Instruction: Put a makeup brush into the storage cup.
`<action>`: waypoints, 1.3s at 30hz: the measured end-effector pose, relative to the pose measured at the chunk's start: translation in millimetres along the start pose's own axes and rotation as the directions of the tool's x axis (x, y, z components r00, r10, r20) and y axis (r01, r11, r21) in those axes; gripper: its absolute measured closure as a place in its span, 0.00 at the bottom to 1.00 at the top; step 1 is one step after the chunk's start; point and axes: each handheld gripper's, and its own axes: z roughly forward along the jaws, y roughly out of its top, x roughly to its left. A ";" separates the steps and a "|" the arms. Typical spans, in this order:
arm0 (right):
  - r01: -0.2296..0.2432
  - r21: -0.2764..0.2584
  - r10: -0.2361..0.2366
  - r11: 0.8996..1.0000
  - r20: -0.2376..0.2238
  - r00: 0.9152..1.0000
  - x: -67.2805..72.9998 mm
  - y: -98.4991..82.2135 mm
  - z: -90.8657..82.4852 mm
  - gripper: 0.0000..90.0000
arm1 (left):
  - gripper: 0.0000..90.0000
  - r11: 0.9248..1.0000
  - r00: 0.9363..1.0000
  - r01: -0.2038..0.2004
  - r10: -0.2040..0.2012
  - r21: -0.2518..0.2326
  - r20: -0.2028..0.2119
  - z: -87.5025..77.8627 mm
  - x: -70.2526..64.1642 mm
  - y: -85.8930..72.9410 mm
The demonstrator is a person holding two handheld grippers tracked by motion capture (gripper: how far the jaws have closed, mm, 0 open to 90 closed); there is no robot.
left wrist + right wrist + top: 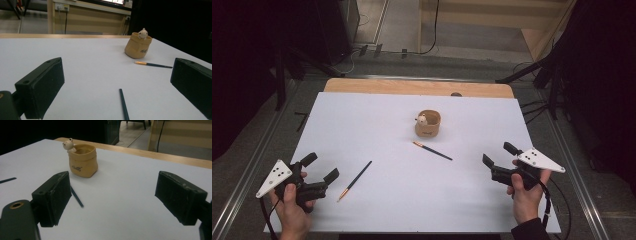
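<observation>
Tan pot (428,124), two pencils (432,150) (354,180); both grippers (320,168) (498,153) gaping, empty

The pot (83,161) carries a short line of dark script lettering on its front wall, below the rim. The lettering is too small and blurred to read in either gripper view. No other text, number or sign is legible.

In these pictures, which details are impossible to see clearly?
- Inside of the cup: hidden by its own wall in both gripper views.
- Writing on the cup: too small, blurred.
- Near brush: cut off by the left gripper view's bottom edge.
- Far brush: partly behind the right hand-held gripper.
</observation>
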 end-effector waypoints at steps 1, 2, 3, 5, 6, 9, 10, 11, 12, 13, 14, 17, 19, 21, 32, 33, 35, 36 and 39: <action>0.001 0.003 -0.001 1.000 -0.006 1.000 0.7 0.9 2.3 0.16 | 0.00 1.000 1.000 0.000 0.000 0.000 0.003 1.2 -1.0 0.1; 0.001 0.003 -0.001 1.000 -0.006 1.000 0.7 0.9 2.3 0.16 | 0.00 1.000 1.000 0.000 0.000 0.000 0.003 1.2 -1.0 0.1; 0.004 0.007 -0.003 1.000 -0.015 1.000 2.8 3.3 6.9 0.16 | 0.00 1.000 1.000 -0.008 0.008 0.005 0.007 2.4 -2.0 0.2; 0.004 0.008 -0.004 1.000 -0.022 1.000 4.0 5.0 9.4 0.16 | 0.00 1.000 1.000 -0.007 0.007 0.007 0.009 3.0 -2.7 0.2; 0.012 0.012 -0.012 1.000 -0.028 1.000 6.3 9.2 14.7 0.16 | 0.00 1.000 1.000 -0.007 0.007 0.007 0.011 3.8 -3.1 0.1; 0.014 0.015 -0.013 1.000 -0.040 0.999 8.6 14.9 21.6 0.16 | 0.00 1.000 1.000 -0.009 0.009 0.009 0.012 4.5 -3.5 0.2; 0.014 0.015 -0.013 1.000 -0.040 0.999 8.6 14.9 21.6 0.16 | 0.00 1.000 1.000 -0.009 0.009 0.009 0.012 4.5 -3.5 0.2; 0.025 0.016 -0.025 1.000 -0.045 0.999 10.4 20.2 26.5 0.16 | 0.00 1.000 1.000 -0.009 0.009 0.009 0.012 4.2 -3.3 0.3; 0.030 0.016 -0.029 0.999 -0.047 0.999 10.9 21.9 27.9 0.16 | 0.00 1.000 1.000 -0.005 0.005 0.005 0.010 3.8 -3.0 0.4; 0.031 0.017 -0.030 0.999 -0.051 0.998 11.9 24.1 29.9 0.16 | 0.00 1.000 1.000 -0.005 0.005 0.005 0.010 3.8 -3.0 0.4; 0.038 0.019 -0.037 0.999 -0.052 0.998 12.3 26.2 31.9 0.16 | 0.00 1.000 1.000 -0.006 0.006 0.006 0.009 3.4 -2.6 0.5; 0.049 0.030 -0.047 0.998 -0.058 0.997 14.6 31.4 38.8 0.16 | 0.00 1.000 1.000 -0.003 0.003 0.001 0.006 2.1 -1.9 0.5; 0.052 0.032 -0.050 0.998 -0.061 0.997 15.1 32.3 40.5 0.16 | 0.00 1.000 1.000 -0.001 0.001 -0.001 0.006 1.5 -1.8 0.5; 0.062 0.041 -0.059 0.997 -0.068 0.996 17.1 36.2 47.5 0.16 | 0.00 1.000 1.000 -0.003 0.003 0.000 0.007 1.3 -1.9 0.4; 0.075 0.075 -0.069 0.994 -0.090 0.994 24.0 42.8 68.6 0.16 | 0.00 1.000 1.000 -0.005 0.005 0.003 0.010 1.6 -2.5 0.3; 0.078 0.082 -0.070 0.994 -0.097 0.993 26.1 43.8 72.9 0.16 | 0.00 1.000 1.000 -0.005 0.004 0.002 0.010 1.7 -2.4 0.3; 0.082 0.088 -0.073 0.993 -0.098 0.993 27.2 44.3 75.1 0.16 | 0.00 1.000 1.000 -0.005 0.005 0.003 0.010 1.7 -2.4 0.4; 0.089 0.102 -0.079 0.991 -0.100 0.992 29.6 45.3 80.2 0.17 | 0.00 1.000 1.000 -0.005 0.005 0.002 0.011 1.6 -2.4 0.4; 0.101 0.114 -0.089 0.988 -0.106 0.990 32.2 46.0 86.4 0.17 | 0.00 1.000 1.000 -0.004 0.004 0.002 0.011 1.6 -2.2 0.4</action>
